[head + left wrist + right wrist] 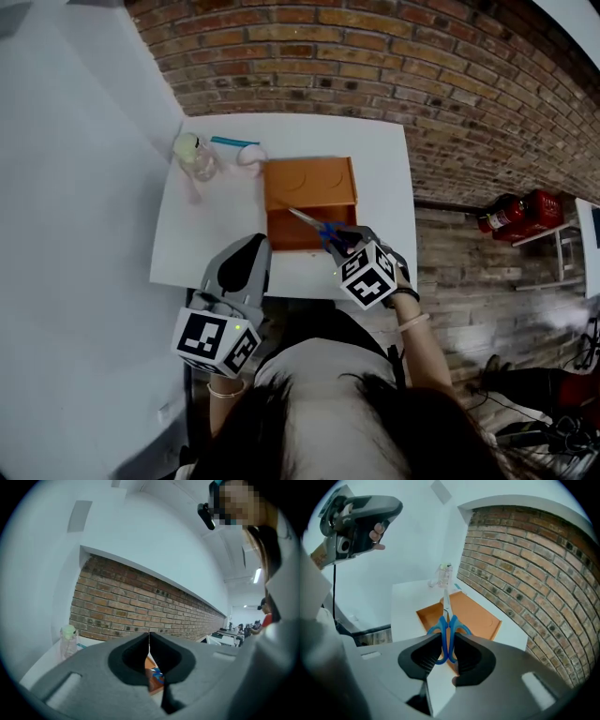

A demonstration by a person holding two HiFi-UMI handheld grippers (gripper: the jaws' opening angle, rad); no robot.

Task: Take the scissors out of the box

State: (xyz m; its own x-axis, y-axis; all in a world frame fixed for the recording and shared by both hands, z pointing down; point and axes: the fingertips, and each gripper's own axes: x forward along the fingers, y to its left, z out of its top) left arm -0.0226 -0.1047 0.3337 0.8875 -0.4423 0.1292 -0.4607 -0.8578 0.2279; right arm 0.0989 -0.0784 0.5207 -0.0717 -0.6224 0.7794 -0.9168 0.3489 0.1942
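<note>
Left gripper [248, 246]: jaws pressed together on nothing. It is held on the near side of the box [309, 183], off its left corner and apart from it. It is best left there, out of the lift path.
Right gripper [446, 641]: clamped on the blue handle loops of the scissors [447, 629], above the box's near edge.
Scissors: blades closed and pointing away over the box toward its far left. They appear raised above the open tray, not lying in it, so the removal looks mostly made.
Step in hand: carrying the scissors clear of the box and setting them down.
Grip advice: squeeze firmly. Only the handles are pinched and the blades hang forward, so the scissors could pivot.
Path advice: lift until the tips are above the box's wall, then draw back toward the box's near side.
Risk: a low tip could catch the wall and drag the box, which is probably light.
Box: orange and open. What seems to be its lid lies flat on the far side.
Table [375, 169]: white, with bare room to the right of the box for a set-down.
Bottle [192, 155]: beyond the box's far left corner, well apart from the route.
</note>
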